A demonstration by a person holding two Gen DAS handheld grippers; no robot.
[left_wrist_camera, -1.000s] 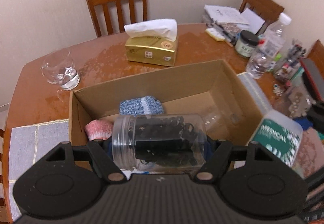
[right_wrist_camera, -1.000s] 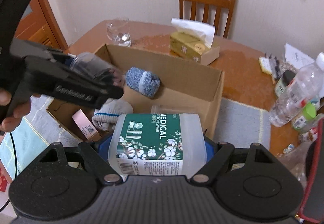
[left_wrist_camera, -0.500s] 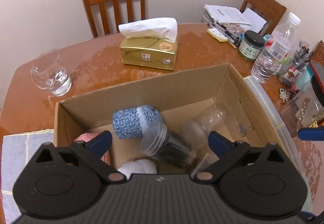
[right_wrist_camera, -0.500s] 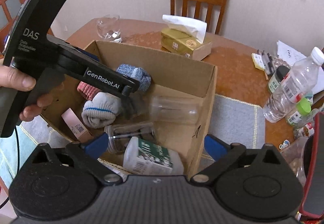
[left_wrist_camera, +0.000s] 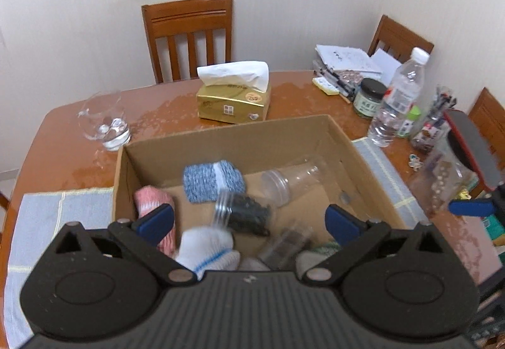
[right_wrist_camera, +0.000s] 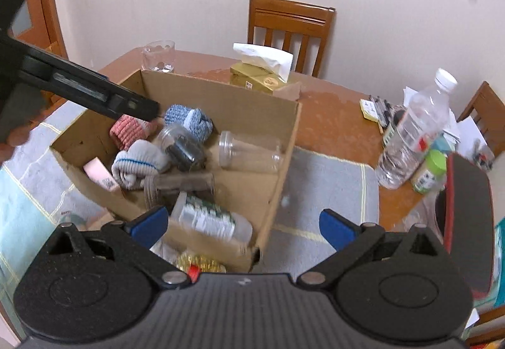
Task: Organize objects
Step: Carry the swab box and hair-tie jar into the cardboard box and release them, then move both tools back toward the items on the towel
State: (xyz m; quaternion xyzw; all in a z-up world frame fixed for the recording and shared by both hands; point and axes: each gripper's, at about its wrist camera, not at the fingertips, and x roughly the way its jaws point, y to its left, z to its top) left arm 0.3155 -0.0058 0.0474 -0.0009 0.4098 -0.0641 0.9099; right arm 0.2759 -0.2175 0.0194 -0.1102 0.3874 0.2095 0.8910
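Now both tools are empty: a second ago the left hand-held gripper (left_wrist_camera: 249, 221) clamped the clear plastic jar of dark clips (left_wrist_camera: 244, 213) and the right hand-held gripper (right_wrist_camera: 241, 224) clamped the white cotton-swab tub with a green label (right_wrist_camera: 210, 218); each has since let go, and both sets of jaws stand wide apart with nothing between them.

On the brown wooden bench (left_wrist_camera: 63, 140), the open brown cardboard box (left_wrist_camera: 240, 135) now holds both items. The swab tub lies on its side in the box's near corner, long axis running left to right in the right wrist view. The clip jar lies tilted beside the rolled socks, its ribbed mouth towards the back left corner in the right wrist view.

Counted in the box: three clear jars, namely the clip jar, an empty clear jar (right_wrist_camera: 249, 154) on its side with its mouth to the left, and a blurred one (right_wrist_camera: 180, 183) in the middle; three sock rolls, blue (right_wrist_camera: 189, 121), pink (right_wrist_camera: 127, 131) and white with a blue stripe (right_wrist_camera: 139, 164); one swab tub; one small pink packet (right_wrist_camera: 99, 175).
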